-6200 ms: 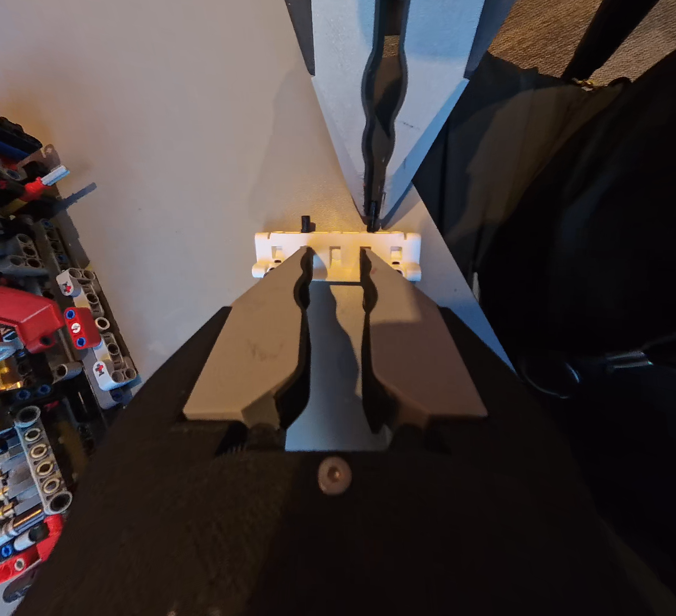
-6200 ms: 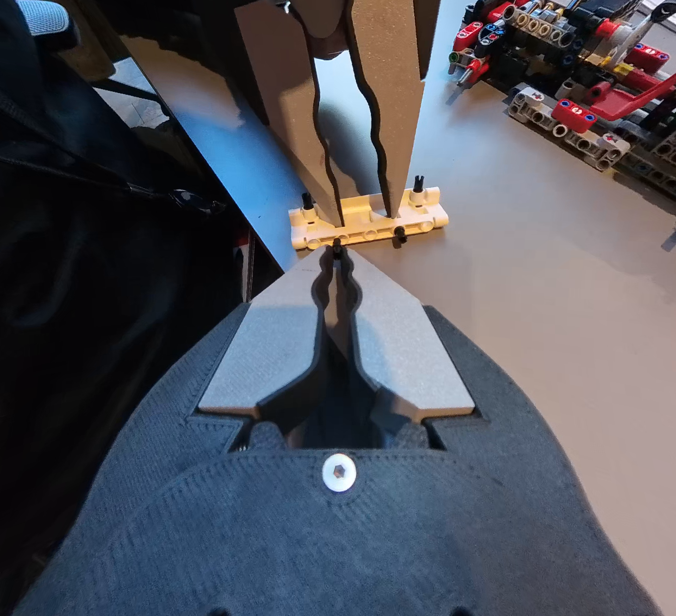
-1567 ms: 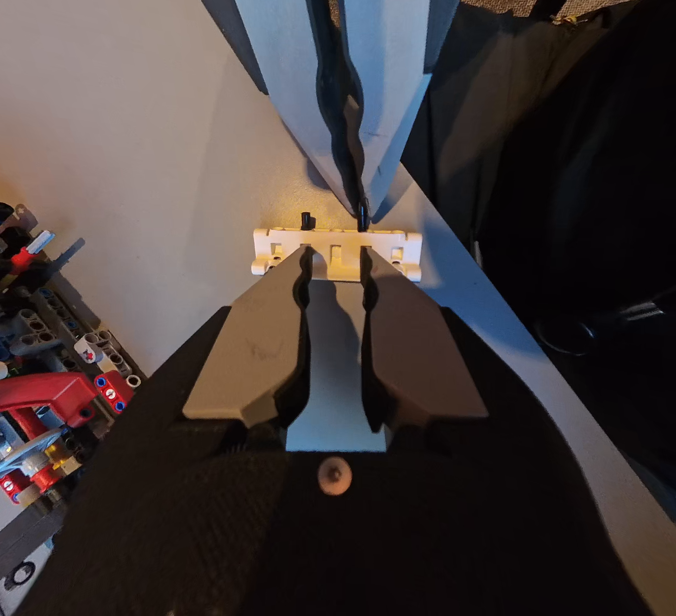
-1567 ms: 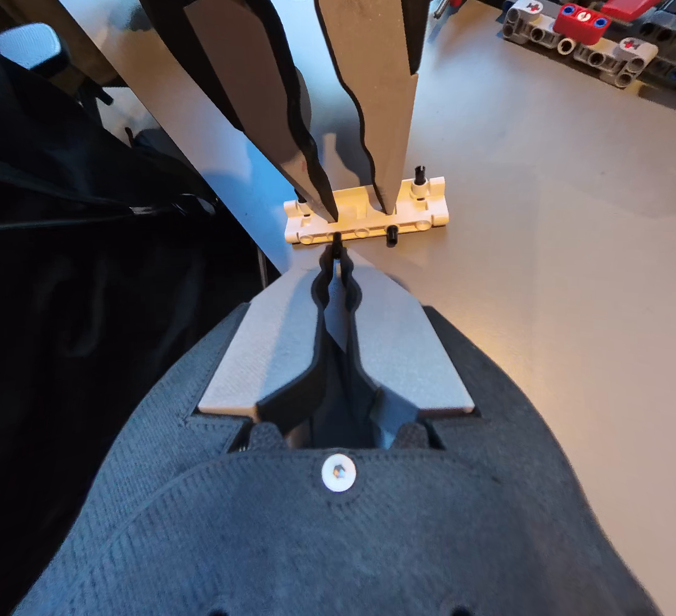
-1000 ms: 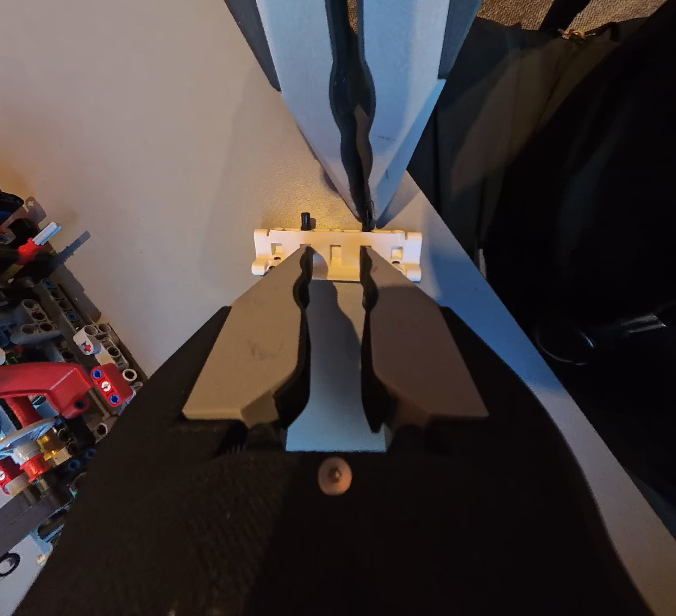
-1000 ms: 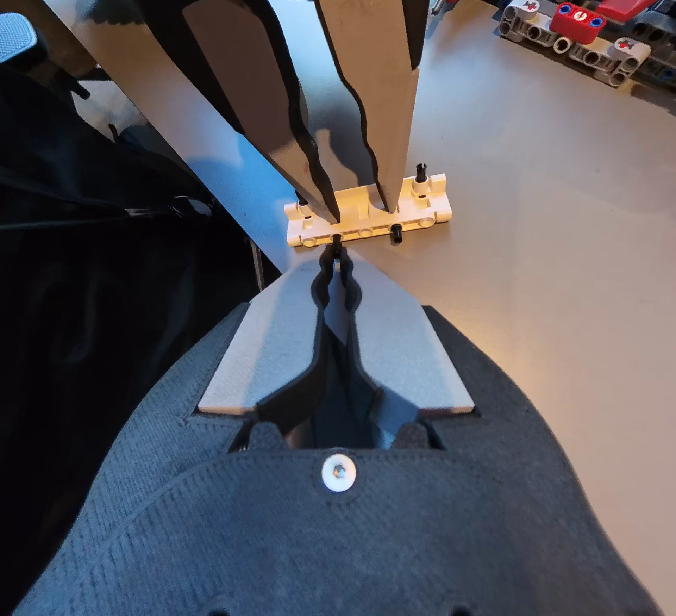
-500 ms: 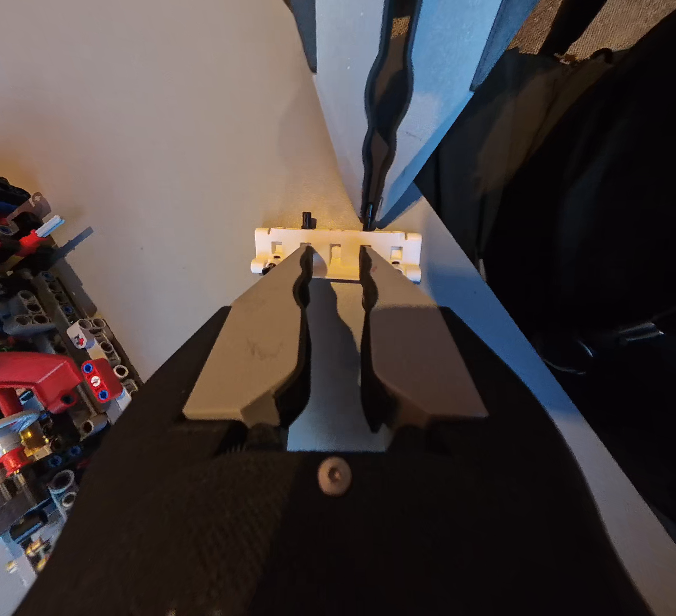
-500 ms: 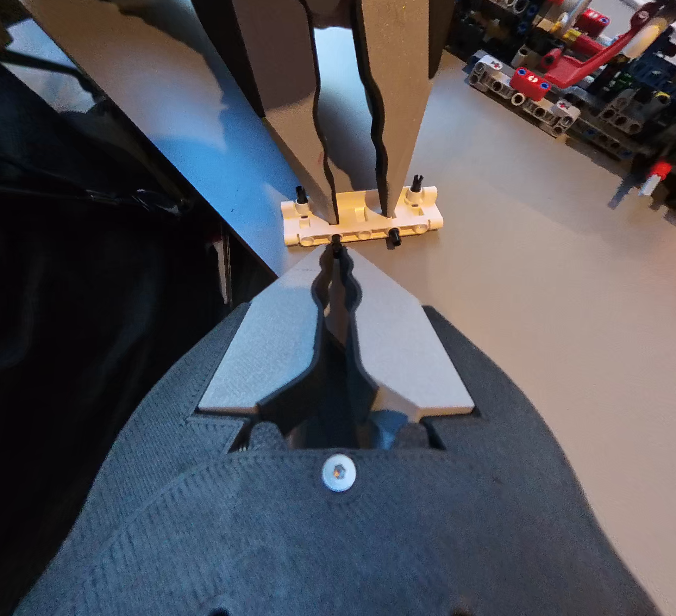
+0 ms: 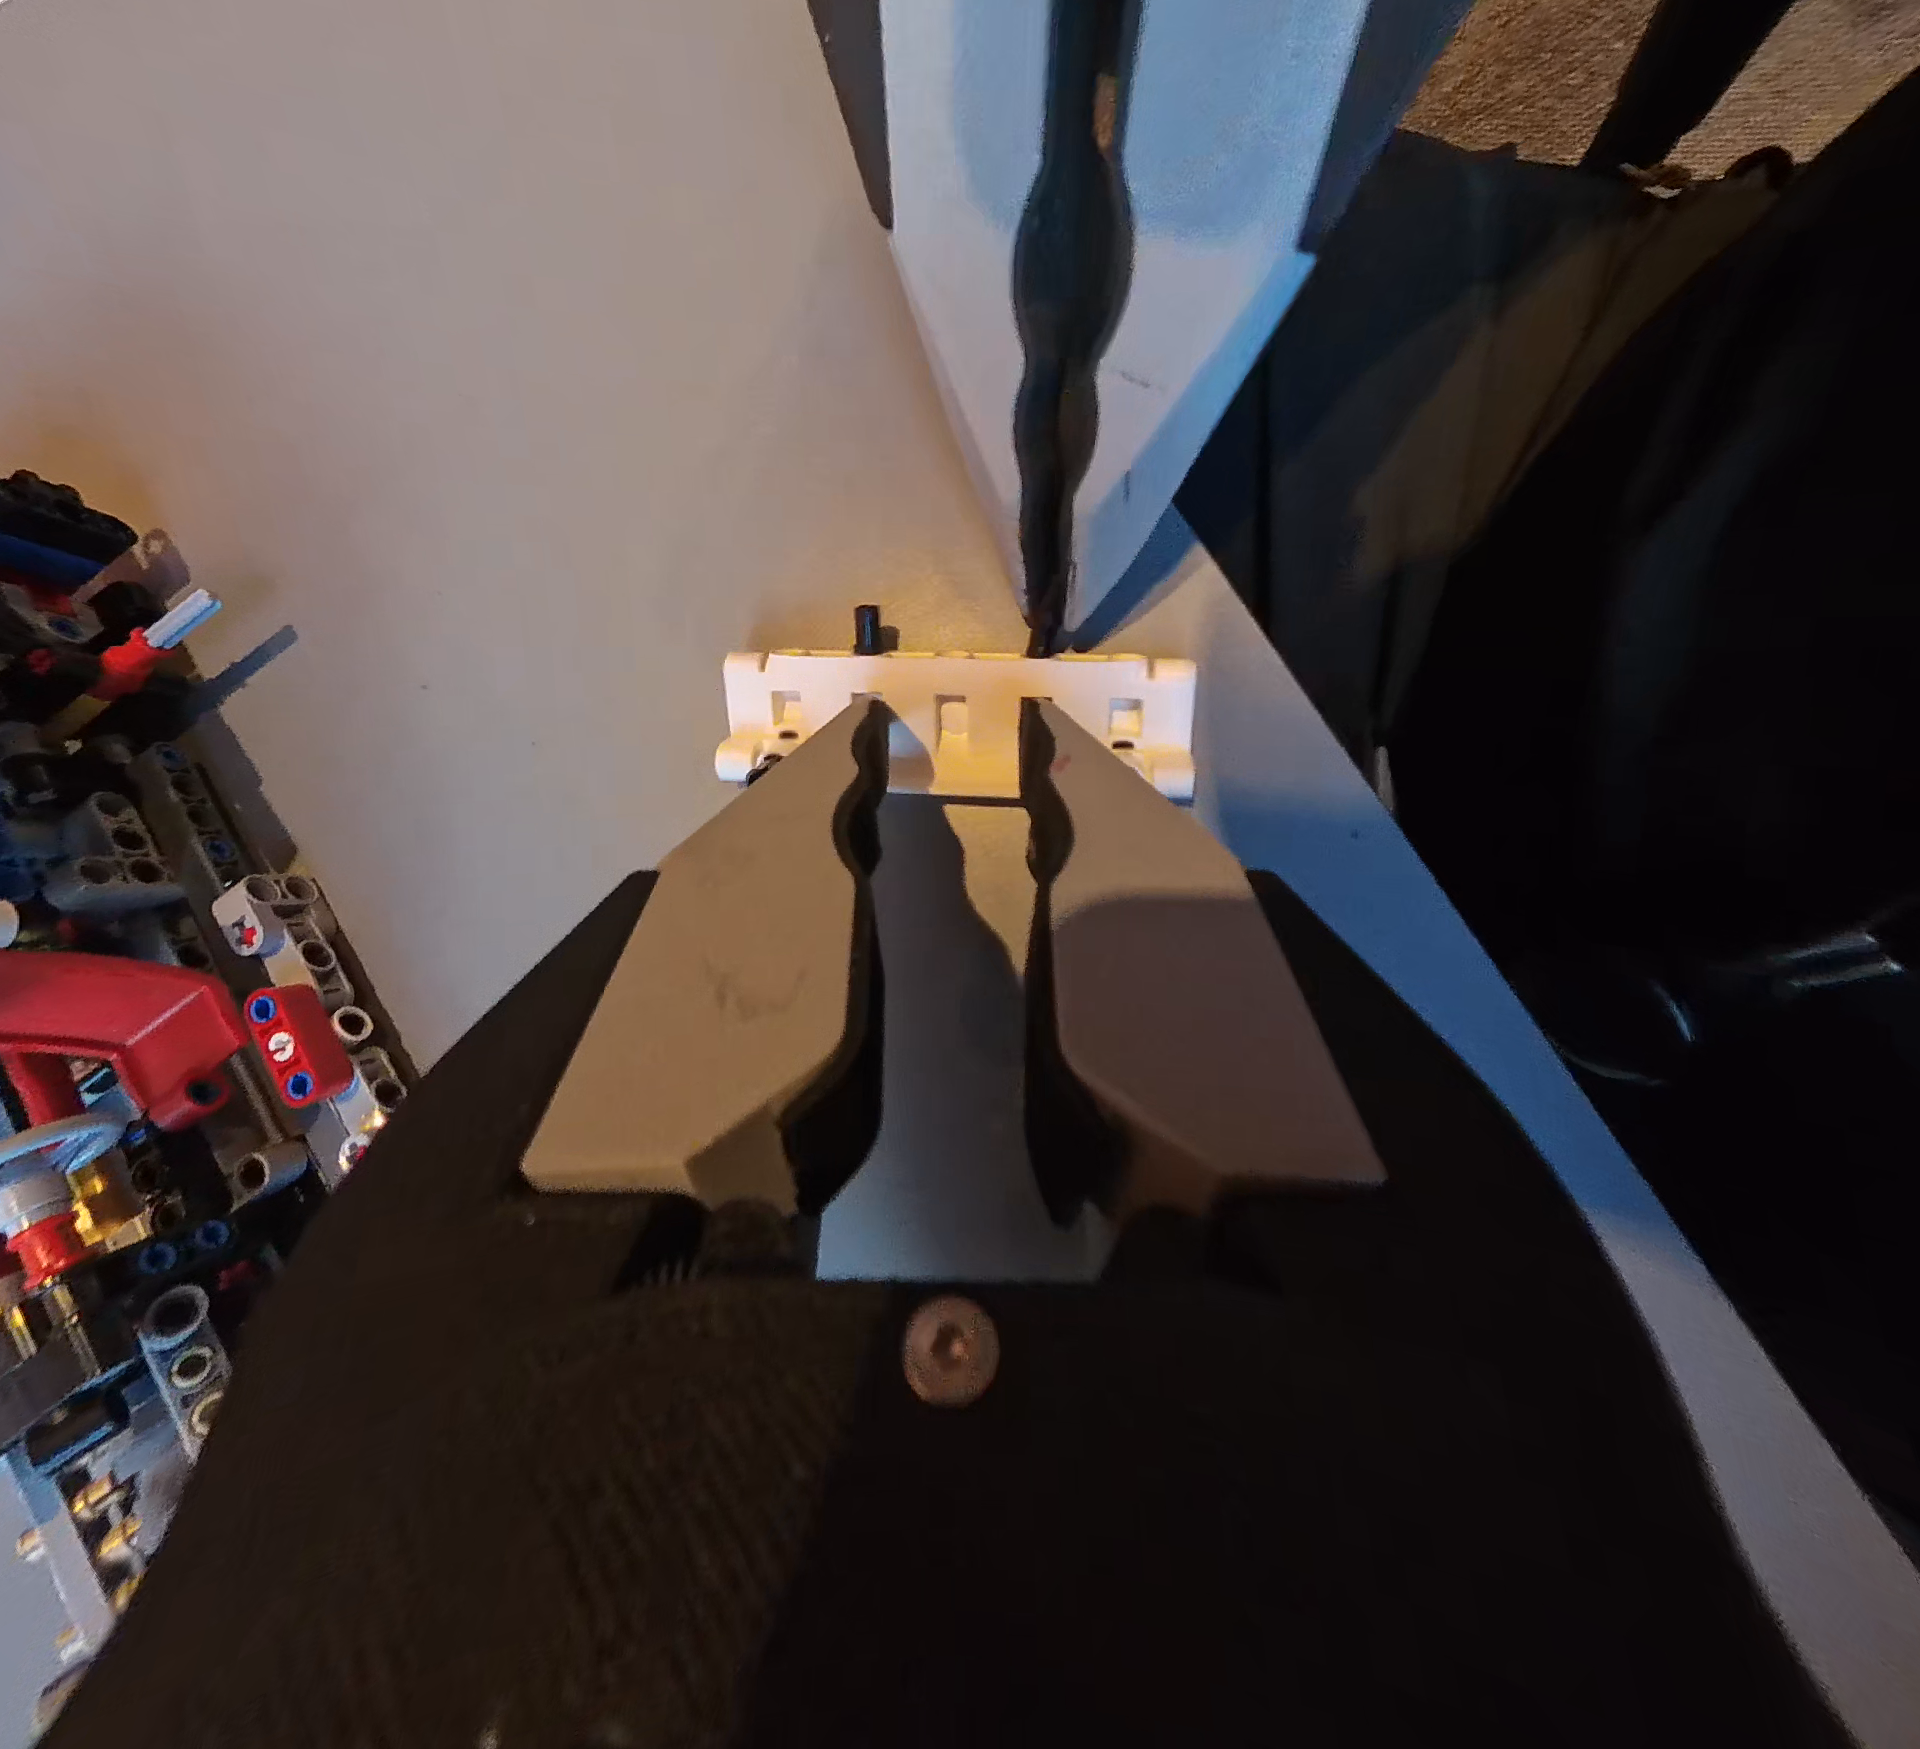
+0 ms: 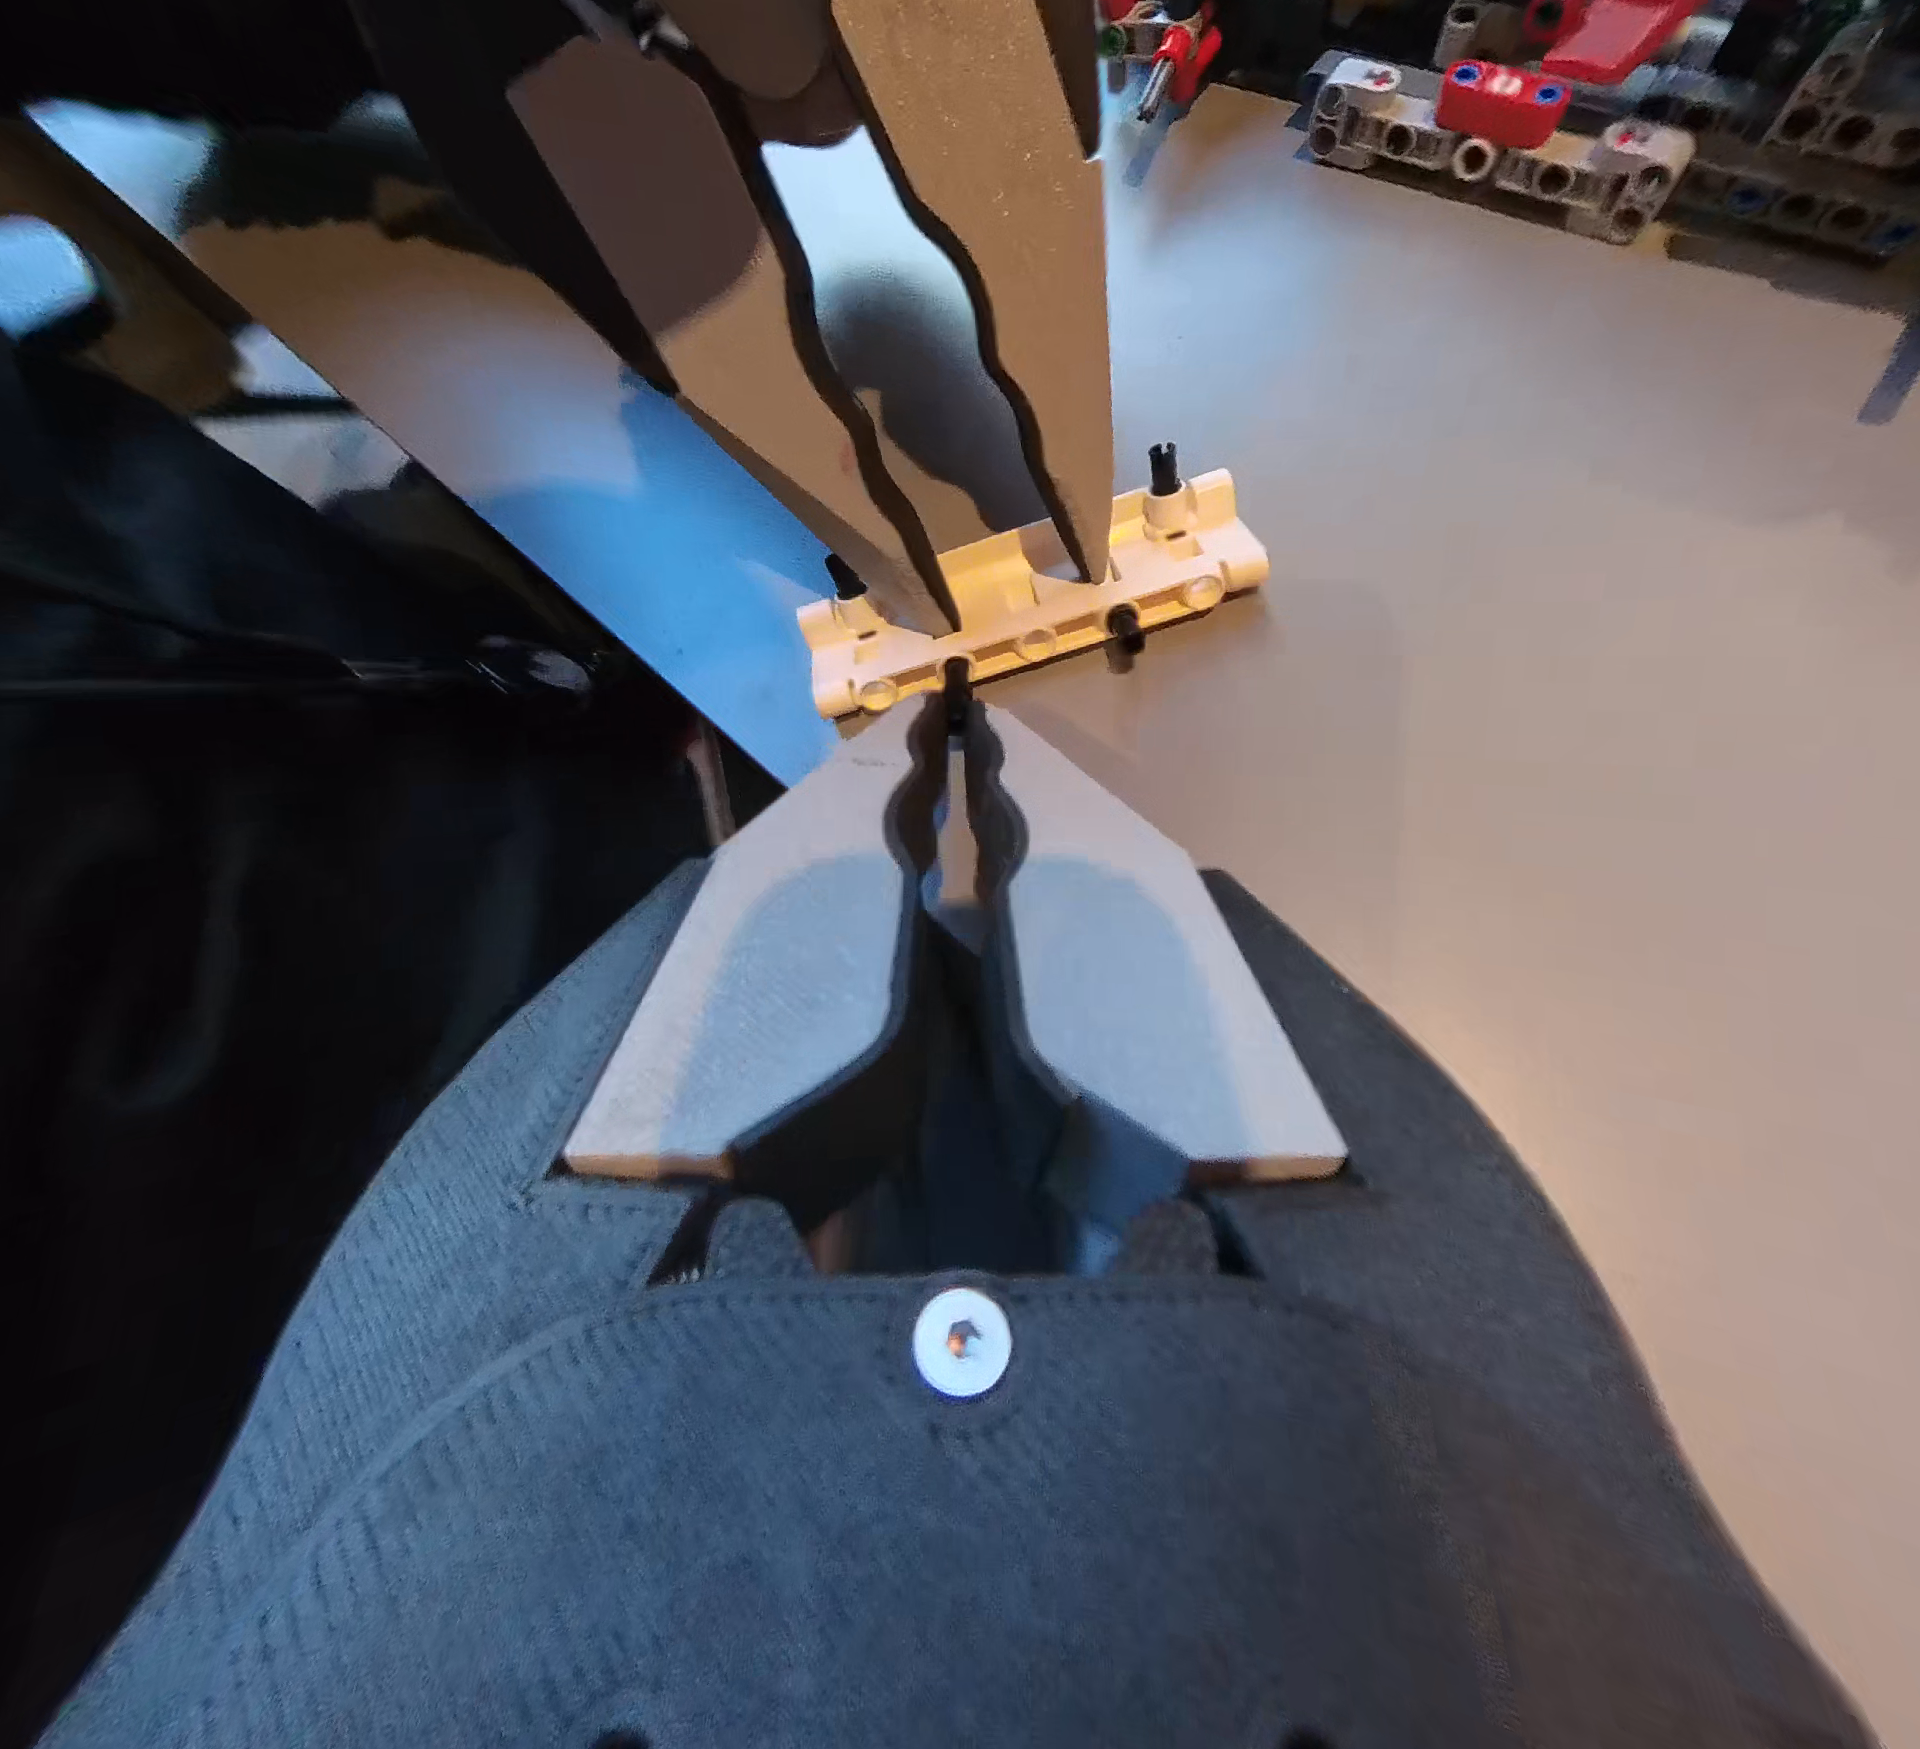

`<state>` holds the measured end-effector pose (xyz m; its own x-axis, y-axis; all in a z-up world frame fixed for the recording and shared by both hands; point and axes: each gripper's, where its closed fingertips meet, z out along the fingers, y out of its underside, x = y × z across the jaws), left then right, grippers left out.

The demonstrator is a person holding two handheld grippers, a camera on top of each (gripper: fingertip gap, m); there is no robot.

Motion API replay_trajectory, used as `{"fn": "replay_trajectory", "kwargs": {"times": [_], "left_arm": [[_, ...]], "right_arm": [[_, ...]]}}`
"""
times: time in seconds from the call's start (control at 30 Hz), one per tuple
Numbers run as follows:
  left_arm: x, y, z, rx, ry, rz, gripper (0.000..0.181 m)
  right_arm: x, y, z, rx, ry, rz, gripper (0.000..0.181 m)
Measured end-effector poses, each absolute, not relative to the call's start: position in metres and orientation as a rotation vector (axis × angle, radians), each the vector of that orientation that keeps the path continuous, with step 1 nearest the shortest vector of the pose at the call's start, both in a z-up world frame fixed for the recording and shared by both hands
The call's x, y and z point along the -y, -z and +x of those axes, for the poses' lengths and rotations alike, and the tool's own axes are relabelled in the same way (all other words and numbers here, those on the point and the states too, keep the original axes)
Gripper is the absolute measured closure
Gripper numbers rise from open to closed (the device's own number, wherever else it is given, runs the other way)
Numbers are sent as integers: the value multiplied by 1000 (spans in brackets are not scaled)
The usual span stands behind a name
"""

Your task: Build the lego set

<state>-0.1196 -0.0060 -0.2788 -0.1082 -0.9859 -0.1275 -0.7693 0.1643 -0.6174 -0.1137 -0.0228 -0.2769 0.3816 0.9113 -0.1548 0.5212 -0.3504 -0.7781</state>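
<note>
White beam [image 9: 961, 723] lies flat near the surface [image 9: 468, 297] edge, left hand-held gripper [image 9: 954, 712] clamped across its middle. Right hand-held gripper [image 10: 958, 710] pinches a black pin [image 10: 954, 676] at the beam's side hole, fingers nearly together. Right view alone shows three more pins; left view shows one.

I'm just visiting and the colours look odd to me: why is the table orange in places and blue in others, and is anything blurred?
Left wrist view: warm glow on the white lego piece, bluish table edge, other hand-held gripper slightly blurred. Right wrist view: blue sheen left of the piece, orange tint right, far lego model soft, edges bent by the wide lens.
</note>
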Motion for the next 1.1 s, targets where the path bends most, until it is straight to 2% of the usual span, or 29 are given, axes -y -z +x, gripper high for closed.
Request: {"fn": "replay_trajectory", "kwargs": {"times": [0.07,0.1,0.2,0.47,0.67,0.77,0.87,1.0,1.1], "left_arm": [[6,279,-120,-1940,533,-1658,158],[8,279,-120,-1956,537,-1649,175],[6,278,-117,-1950,458,-1587,181],[7,277,-118,-1896,570,-1646,181],[8,276,-115,-1877,584,-1647,181],[5,280,-116,-1875,557,-1659,181],[6,280,-116,-1858,567,-1674,181],[4,279,-119,-1823,511,-1724,181],[3,273,-123,-1740,510,-1777,181]], "right_arm": [[20,275,-115,1366,-586,-1932,179],[19,274,-116,1413,-525,-1900,179],[15,277,-116,1502,-469,-1880,179],[15,279,-115,1412,-612,-1949,180],[13,281,-115,1393,-542,-1962,180],[13,273,-111,1299,-708,-1988,179],[12,253,-104,1191,-847,-1947,168],[-2,253,-83,1153,-777,-1987,153],[-9,254,-78,1132,-832,-1996,155]]}}
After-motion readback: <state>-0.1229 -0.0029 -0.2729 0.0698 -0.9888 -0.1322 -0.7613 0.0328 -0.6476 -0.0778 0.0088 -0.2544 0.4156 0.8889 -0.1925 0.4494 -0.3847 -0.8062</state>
